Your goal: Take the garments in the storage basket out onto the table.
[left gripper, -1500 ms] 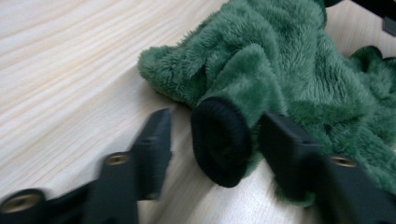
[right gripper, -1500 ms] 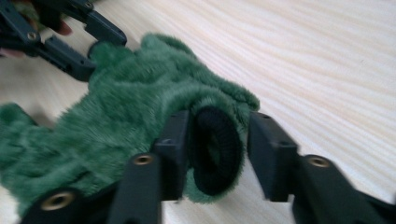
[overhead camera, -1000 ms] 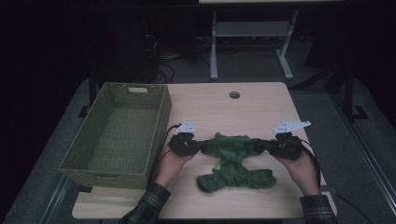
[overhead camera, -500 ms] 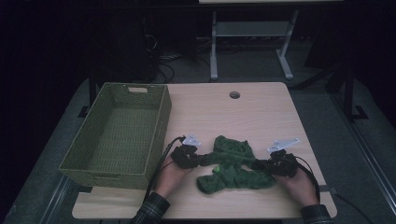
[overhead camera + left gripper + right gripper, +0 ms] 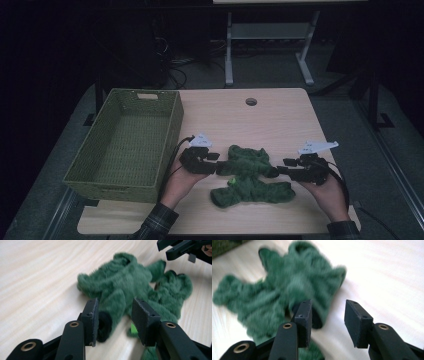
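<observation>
Jaws apart on both: left gripper [image 5: 220,168] straddles a sleeve end of the green fuzzy garment [image 5: 248,175], right gripper [image 5: 280,170] beside the opposite end. Garment crumpled on table [image 5: 280,120], near basket [image 5: 125,140]; probably lining up for a two-sided pickup.

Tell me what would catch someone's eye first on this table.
The fuzzy green garment lying crumpled on the near middle of the wooden table stands out most, with the left tool and right tool at its two sides, both with jaws apart. To the left sits a large green woven basket, with nothing visible inside.
</observation>
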Demonstrator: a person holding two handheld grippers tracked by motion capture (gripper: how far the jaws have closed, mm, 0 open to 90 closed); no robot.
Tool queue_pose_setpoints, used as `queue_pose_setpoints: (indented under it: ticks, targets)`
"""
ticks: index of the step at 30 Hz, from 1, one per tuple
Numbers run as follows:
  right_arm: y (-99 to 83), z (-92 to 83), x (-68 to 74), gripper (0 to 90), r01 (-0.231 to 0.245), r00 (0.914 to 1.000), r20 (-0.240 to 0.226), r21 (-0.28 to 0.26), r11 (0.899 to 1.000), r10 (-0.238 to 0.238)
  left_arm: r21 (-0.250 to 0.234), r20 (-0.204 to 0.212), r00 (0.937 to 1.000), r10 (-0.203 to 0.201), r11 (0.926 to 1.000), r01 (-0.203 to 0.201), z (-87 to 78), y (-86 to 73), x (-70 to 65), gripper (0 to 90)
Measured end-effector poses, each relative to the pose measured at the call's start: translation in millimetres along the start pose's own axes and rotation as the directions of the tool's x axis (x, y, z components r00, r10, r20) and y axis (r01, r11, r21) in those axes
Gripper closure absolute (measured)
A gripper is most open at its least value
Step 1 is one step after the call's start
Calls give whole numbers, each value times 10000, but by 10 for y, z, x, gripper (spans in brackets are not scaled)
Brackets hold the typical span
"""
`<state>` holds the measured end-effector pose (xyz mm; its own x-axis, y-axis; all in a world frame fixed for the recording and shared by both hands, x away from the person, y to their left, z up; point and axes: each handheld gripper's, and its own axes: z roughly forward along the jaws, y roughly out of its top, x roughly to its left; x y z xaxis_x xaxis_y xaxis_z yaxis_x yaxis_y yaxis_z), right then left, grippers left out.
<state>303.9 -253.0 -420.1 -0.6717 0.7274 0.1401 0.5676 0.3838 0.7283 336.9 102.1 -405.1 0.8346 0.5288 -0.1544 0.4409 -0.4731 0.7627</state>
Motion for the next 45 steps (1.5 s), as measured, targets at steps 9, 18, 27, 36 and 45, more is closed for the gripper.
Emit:
queue_pose_setpoints:
  ticks: [9,18,27,36,45]
  targets:
    - [462,263,-106,572,-228,9994,252,12,9997,227,168,-322,9990,-310,9994,316,335,260,246,542]
    - [612,582,-184,565,-422,9989,201,353,9985,415,596,-342,9976,-595,9963,615,627,285,431,517]
    - [490,793,-237,626,-813,9967,159,1352,9875,799,1402,-118,9984,-547,9886,558,774,186,429,589]
    - [384,846,-199,868,-719,9969,-199,1539,9855,758,1665,316,9980,-542,9849,482,814,149,389,881]
    - [496,627,-164,875,-267,9996,149,539,9982,259,562,-37,9999,-161,9983,163,560,321,342,889]
